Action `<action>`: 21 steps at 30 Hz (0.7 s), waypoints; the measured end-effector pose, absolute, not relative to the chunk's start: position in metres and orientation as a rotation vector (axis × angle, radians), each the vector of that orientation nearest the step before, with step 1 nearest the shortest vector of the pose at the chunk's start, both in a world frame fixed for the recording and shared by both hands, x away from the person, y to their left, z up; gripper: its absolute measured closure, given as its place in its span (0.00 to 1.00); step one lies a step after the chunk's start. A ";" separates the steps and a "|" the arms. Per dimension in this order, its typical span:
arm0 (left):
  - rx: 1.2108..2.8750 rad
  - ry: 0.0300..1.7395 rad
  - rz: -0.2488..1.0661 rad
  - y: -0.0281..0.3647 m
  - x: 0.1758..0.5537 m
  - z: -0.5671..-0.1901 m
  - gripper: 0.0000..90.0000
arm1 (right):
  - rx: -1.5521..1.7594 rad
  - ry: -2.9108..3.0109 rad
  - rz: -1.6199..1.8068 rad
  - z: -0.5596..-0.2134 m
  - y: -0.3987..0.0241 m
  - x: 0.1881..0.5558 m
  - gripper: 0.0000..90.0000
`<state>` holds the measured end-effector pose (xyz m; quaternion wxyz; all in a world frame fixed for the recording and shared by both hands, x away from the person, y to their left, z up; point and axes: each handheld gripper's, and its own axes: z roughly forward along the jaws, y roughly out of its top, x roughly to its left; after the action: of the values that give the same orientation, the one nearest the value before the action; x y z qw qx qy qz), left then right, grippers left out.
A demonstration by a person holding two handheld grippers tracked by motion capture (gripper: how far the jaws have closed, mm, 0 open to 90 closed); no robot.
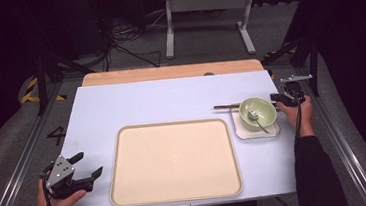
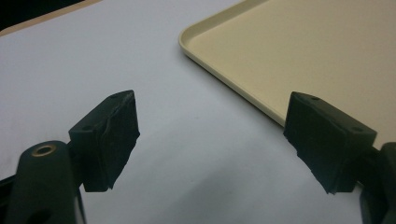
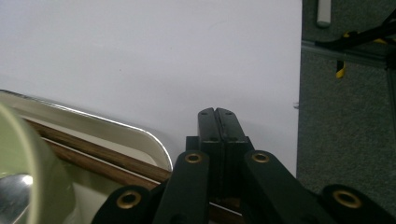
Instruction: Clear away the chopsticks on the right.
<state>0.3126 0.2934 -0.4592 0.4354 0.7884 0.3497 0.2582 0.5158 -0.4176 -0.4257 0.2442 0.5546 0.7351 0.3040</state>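
The right tool [image 1: 277, 100], jaws pressed together, sits at the chopsticks [image 1: 226, 107] lying across the small plate [image 1: 274, 131] behind the green bowl [image 1: 257, 112]: thin, stiff, light, slippery sticks, best pinched mid-length.

Brightly lit table [image 1: 170, 99] from above, dark surroundings, soft shadows, slightly grainy, near bowl [image 3: 28, 172] blurred close-up

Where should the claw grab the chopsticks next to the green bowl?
Probably the dark tips poking out left of the green bowl. They lie flat across the little white tray's far edge, and the bowl covers their middle. Coming from above, with the jaws pinching across both sticks, looks best; the right claw, now shut, would have to open first.
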 end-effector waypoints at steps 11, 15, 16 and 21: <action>1.985 0.856 0.639 0.290 0.312 -0.460 0.21 | 1.542 2.081 0.825 -0.434 -0.413 0.524 1.00; 1.985 0.853 0.639 0.291 0.311 -0.460 0.21 | 1.553 2.095 0.826 -0.435 -0.414 0.524 1.00; 1.986 0.855 0.639 0.291 0.311 -0.460 0.21 | 1.551 2.106 0.823 -0.435 -0.413 0.523 1.00; 1.995 0.867 0.638 0.290 0.312 -0.461 0.21 | 1.562 2.131 0.821 -0.434 -0.413 0.520 1.00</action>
<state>0.3119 0.2903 -0.4610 0.4236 0.7971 0.3467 0.2550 0.5205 -0.4134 -0.4342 0.1863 0.5547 0.7566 0.2917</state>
